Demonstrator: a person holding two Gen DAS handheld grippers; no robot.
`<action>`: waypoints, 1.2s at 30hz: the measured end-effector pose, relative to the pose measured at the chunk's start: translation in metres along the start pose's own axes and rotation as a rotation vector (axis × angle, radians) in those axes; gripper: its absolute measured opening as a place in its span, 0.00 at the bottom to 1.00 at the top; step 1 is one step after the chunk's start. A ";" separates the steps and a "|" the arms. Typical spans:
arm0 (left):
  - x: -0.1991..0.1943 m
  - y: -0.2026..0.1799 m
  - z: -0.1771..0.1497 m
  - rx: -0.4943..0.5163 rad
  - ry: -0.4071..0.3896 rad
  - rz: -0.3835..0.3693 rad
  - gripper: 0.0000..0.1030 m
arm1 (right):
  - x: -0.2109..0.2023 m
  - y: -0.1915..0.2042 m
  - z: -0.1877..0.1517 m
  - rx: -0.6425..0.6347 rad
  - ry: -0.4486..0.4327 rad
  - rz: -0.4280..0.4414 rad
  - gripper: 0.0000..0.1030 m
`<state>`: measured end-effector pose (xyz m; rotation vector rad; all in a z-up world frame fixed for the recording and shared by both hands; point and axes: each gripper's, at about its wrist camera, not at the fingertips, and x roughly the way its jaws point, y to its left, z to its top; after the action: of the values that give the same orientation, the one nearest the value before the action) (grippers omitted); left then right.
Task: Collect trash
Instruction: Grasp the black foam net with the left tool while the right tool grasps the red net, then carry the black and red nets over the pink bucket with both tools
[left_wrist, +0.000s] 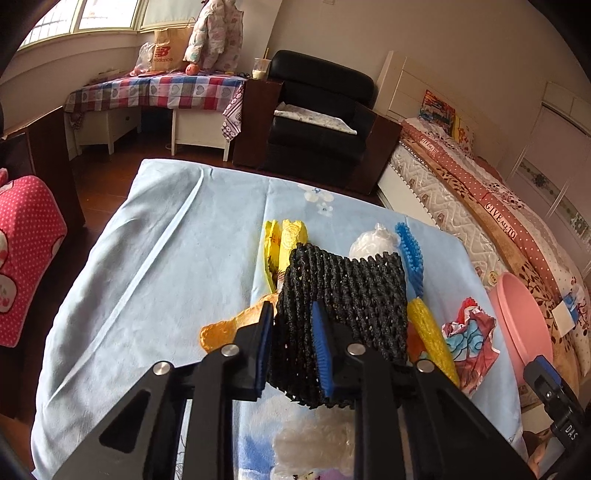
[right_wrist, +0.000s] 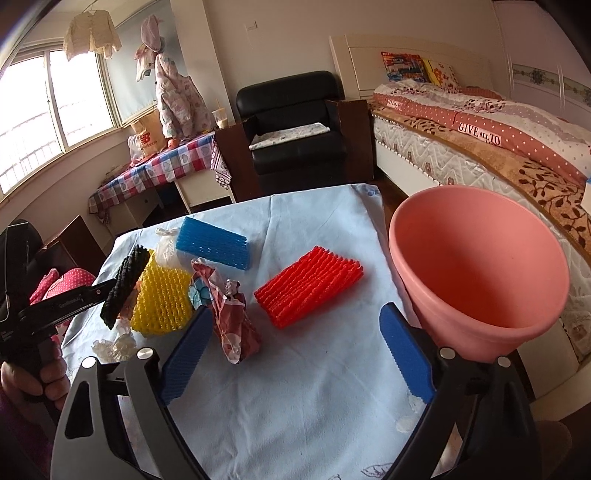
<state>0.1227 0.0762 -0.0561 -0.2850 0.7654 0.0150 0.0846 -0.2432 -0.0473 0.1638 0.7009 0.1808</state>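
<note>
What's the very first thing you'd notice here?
The big pink bucket standing at the right edge of the blue-covered table. Next, the bright red foam net lying in the middle of the cloth. Then the black foam net pinched in the left gripper, lifted above the other trash.

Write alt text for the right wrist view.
An open claw hovers over a blue-clothed table strewn with trash: red, blue and yellow foam nets and a crumpled wrapper. A pink bin stands at right; at left, the other claw grips a black net.
</note>
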 end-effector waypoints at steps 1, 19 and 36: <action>0.000 -0.001 0.000 0.011 -0.003 -0.004 0.11 | 0.002 0.000 0.001 0.003 0.004 0.002 0.89; -0.040 -0.005 -0.001 -0.003 -0.093 -0.090 0.07 | 0.047 -0.016 0.016 0.091 0.113 -0.012 0.68; -0.038 -0.019 -0.004 0.015 -0.074 -0.095 0.07 | 0.070 -0.002 0.021 0.078 0.196 0.003 0.12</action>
<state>0.0946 0.0603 -0.0276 -0.3050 0.6775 -0.0697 0.1506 -0.2315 -0.0754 0.2235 0.9034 0.1745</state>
